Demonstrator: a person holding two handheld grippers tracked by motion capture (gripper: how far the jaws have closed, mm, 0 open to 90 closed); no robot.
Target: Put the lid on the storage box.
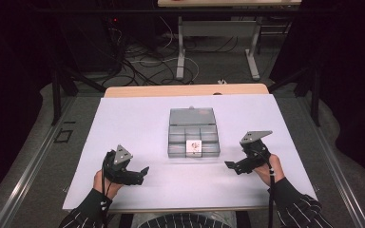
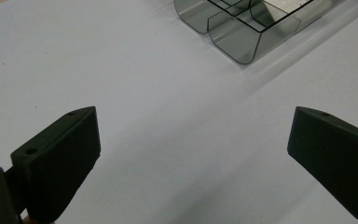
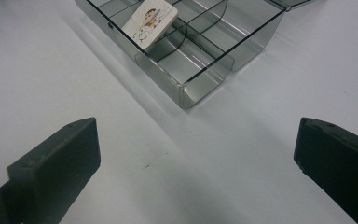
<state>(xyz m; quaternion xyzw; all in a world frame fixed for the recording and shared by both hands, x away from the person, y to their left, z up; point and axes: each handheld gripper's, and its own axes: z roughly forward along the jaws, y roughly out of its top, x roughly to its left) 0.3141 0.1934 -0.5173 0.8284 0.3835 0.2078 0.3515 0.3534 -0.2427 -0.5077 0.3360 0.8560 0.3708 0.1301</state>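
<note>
One clear grey compartment box [image 1: 193, 133] sits open in the middle of the white table sheet [image 1: 123, 123], its lid [image 1: 192, 116] laid back flat on the far side, so the box's long axis with the lid runs away from the person. The tray shows two rows of three compartments in the high view. One small square picture tile [image 1: 194, 147] lies in the middle compartment of the near row; in the right gripper view the tile [image 3: 150, 17] leans tilted against a divider, printed face up, one corner higher than the rest. There are two grippers, one in each hand. The left gripper [image 1: 142, 172] rests low on the sheet, near and to the left of the box, jaws pointing right toward it; in its own view the left gripper [image 2: 191, 154] has its jaws wide apart with bare sheet between them. The right gripper [image 1: 230, 165] sits just right of the box's near corner, pointing left; the right gripper [image 3: 196, 158] jaws also stand wide apart, nothing between them.
</note>
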